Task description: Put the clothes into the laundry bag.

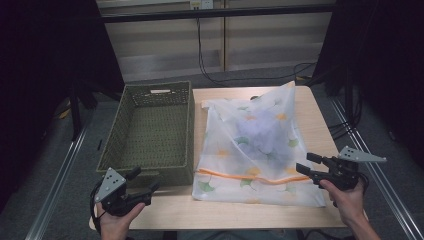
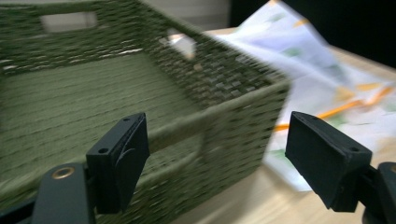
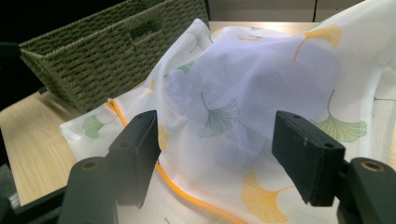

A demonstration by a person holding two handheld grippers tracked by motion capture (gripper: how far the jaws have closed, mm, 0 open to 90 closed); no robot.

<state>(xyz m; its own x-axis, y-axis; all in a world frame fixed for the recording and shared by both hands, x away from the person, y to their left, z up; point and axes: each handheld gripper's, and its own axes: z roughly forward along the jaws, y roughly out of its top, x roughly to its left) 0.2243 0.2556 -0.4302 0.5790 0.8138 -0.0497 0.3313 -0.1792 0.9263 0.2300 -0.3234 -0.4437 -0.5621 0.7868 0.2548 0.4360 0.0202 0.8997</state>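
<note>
- On the table, toward its right half, the white mesh bag is lying flat w/ ginkgo-leaf print, orange zipper running across its near end; something bluish is showing through the mesh.
- Just left of the bag, the green woven basket is sitting upright, its right wall just beside the bag's left edge; can't tell if they're touching.
- You're holding your left gripper at the table's near-left corner, close to the basket's near wall, pointing right & forward.
- Its jaws are standing wide, nothing between them; in the left gripper view they're framing the basket's near corner w/ the bag beyond it.
- You're holding your right gripper at the bag's near-right edge, pointing left over the fabric.
- Its jaws are standing wide too, not pressing on anything; in the right gripper view they're hanging over the bag, zipper passing beneath, basket behind at left.
- Whether the right jaw tips are touching the mesh, can't tell.
</note>
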